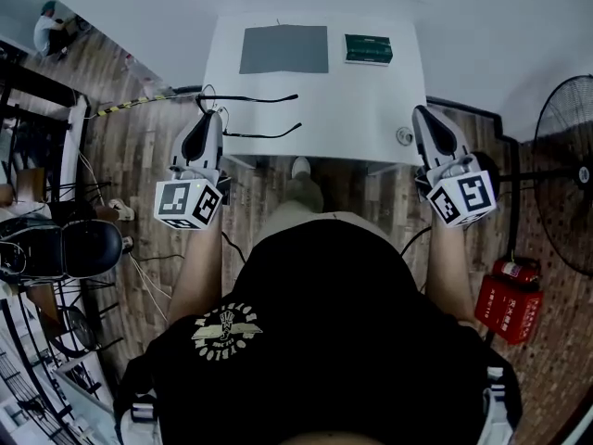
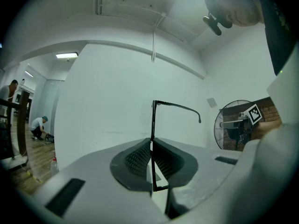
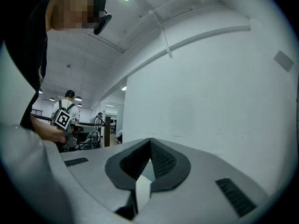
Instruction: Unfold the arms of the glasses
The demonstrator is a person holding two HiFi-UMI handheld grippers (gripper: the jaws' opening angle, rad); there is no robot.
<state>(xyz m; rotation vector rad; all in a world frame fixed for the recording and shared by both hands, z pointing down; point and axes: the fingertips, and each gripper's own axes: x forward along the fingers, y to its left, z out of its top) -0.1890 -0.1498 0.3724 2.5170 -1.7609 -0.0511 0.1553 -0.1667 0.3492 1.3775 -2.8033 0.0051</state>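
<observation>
Black thin-framed glasses (image 1: pixel 250 98) hang at the left edge of the white table (image 1: pixel 352 109), both arms folded out and pointing right over the tabletop. My left gripper (image 1: pixel 206 114) is shut on the front frame. In the left gripper view the frame (image 2: pixel 152 125) stands as a thin upright line pinched between the pads, at the left gripper (image 2: pixel 151 146), and one arm (image 2: pixel 180 107) curves off to the right. My right gripper (image 1: pixel 424 114) hovers at the table's right front corner; in its own view the right gripper (image 3: pixel 149 146) is shut with nothing between its pads.
A grey mat (image 1: pixel 284 49) and a green box (image 1: pixel 368 48) lie at the table's far side. A small round fitting (image 1: pixel 404 136) sits near the right gripper. A floor fan (image 1: pixel 565 184) and red extinguishers (image 1: pixel 505 297) stand to the right, a black chair (image 1: pixel 65 248) to the left.
</observation>
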